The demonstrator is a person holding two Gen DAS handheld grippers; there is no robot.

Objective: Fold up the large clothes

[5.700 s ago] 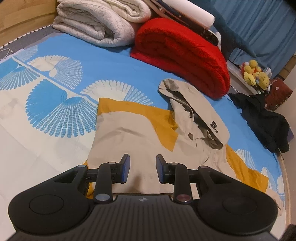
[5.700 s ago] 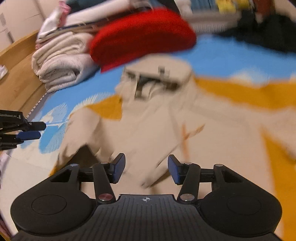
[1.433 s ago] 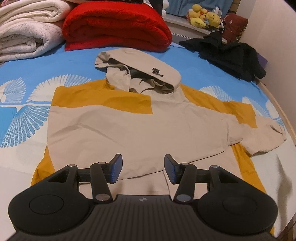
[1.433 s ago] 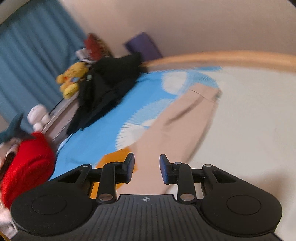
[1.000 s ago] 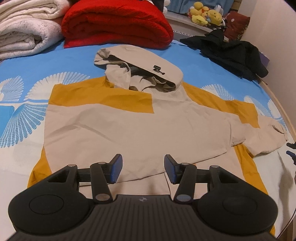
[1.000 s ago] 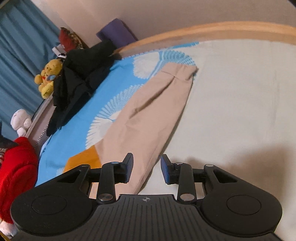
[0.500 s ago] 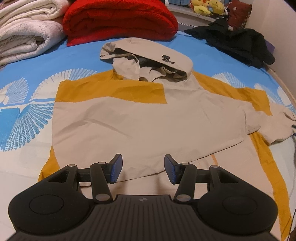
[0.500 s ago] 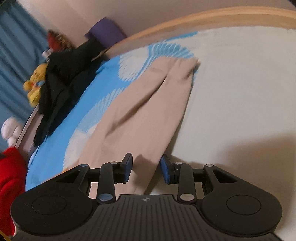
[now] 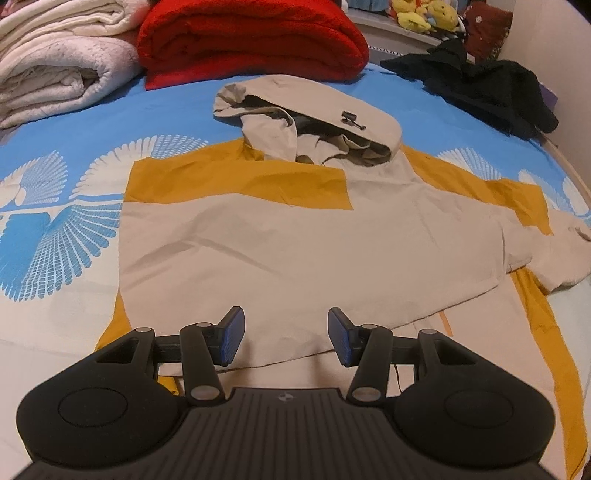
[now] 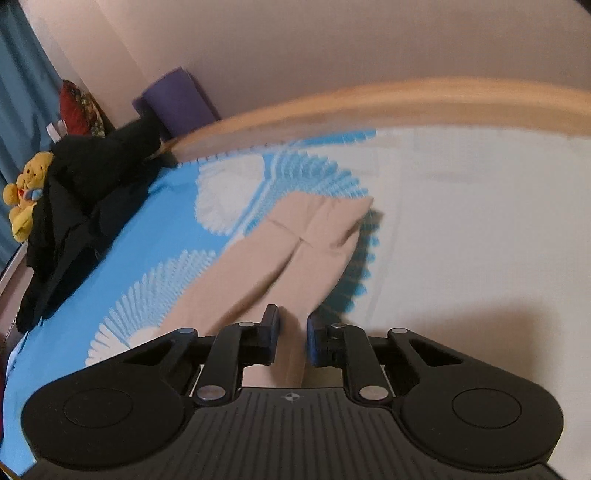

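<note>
Beige and mustard cloth fills the left wrist view: a hooded jacket (image 9: 280, 240) lies spread flat on the bed (image 9: 55, 236), whose sheet is blue and white with fan shapes. Its hood (image 9: 314, 114) points toward the far end of the bed, where a red blanket (image 9: 251, 37) is rolled just beyond the hood and a stack of white bedding (image 9: 59, 55) sits beside that blanket. Right of the hood lies a heap of black clothing (image 9: 480, 88), and past it a few yellow soft toys (image 9: 421, 16) sit on a ledge. No container shows in either view.

Over the jacket's near hem hangs the left hand-held gripper (image 9: 286, 341), tilted down at the cloth. Its blue-padded jaws stand well apart with nothing between them, and whether they touch the fabric I cannot tell.

At the jacket's sleeve (image 10: 295, 258), which stretches away from the body toward the wooden bed rail (image 10: 406, 107), the right hand-held gripper (image 10: 293, 339) points along the sleeve's length toward the cuff. Its jaws have just been closing, and a fold of the beige sleeve stands between them, filling the narrow gap from pad to pad. The black clothing (image 10: 85, 206) lies left of the sleeve in this view, with a yellow toy (image 10: 26, 192) behind it.
</note>
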